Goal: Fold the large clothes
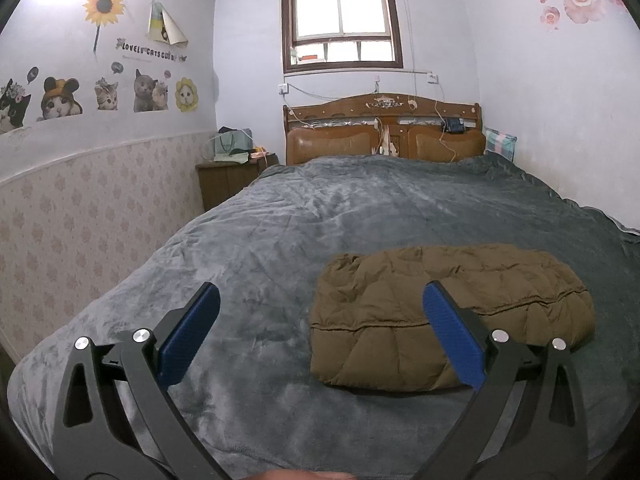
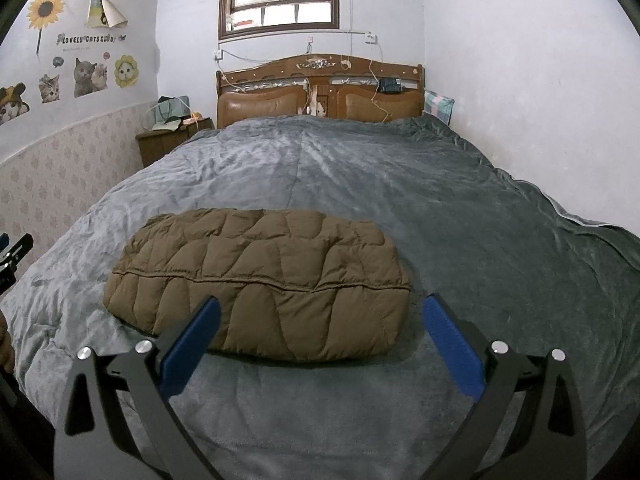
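Note:
A brown quilted down jacket (image 1: 448, 312) lies folded into a compact bundle on the grey bed cover (image 1: 280, 240). It also shows in the right wrist view (image 2: 260, 280), near the bed's front edge. My left gripper (image 1: 320, 300) is open and empty, held above the cover in front of and to the left of the jacket. My right gripper (image 2: 320, 312) is open and empty, held just in front of the jacket's near edge. The tip of the left gripper (image 2: 16, 252) shows at the left edge of the right wrist view.
The bed has a wooden headboard (image 1: 380, 128) at the far end under a window (image 1: 342, 24). A nightstand (image 1: 232, 176) with bags stands at the bed's far left. Walls run close along both sides of the bed. A pillow (image 2: 438, 104) leans at the far right.

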The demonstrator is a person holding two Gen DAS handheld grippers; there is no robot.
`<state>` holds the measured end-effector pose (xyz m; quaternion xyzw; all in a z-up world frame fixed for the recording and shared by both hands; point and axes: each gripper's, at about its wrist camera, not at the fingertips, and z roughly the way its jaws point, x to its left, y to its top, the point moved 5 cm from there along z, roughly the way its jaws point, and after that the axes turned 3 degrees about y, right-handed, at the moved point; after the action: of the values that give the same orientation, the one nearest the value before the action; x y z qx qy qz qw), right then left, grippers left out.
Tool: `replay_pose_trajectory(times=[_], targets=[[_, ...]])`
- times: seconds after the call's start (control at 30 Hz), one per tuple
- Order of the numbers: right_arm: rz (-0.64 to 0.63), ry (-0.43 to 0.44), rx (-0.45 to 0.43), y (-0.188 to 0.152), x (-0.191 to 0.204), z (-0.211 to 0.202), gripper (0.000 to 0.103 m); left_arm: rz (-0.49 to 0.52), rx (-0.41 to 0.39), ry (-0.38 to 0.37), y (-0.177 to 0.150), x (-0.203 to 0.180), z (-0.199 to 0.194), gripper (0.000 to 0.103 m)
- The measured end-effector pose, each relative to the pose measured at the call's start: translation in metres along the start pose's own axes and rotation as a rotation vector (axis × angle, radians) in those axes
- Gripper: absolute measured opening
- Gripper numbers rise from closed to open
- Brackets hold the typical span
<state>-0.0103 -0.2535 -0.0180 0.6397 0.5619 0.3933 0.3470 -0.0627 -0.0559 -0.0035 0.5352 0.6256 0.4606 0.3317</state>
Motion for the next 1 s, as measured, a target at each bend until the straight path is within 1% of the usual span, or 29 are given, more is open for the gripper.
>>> replay_pose_trajectory(times=[1.0], targets=[[0.002,-0.002,0.003,-0.0004,-0.0027,0.0008,0.101,-0.004,0.001,0.007,-0.0003,0.0023,0.0001,0.1]])
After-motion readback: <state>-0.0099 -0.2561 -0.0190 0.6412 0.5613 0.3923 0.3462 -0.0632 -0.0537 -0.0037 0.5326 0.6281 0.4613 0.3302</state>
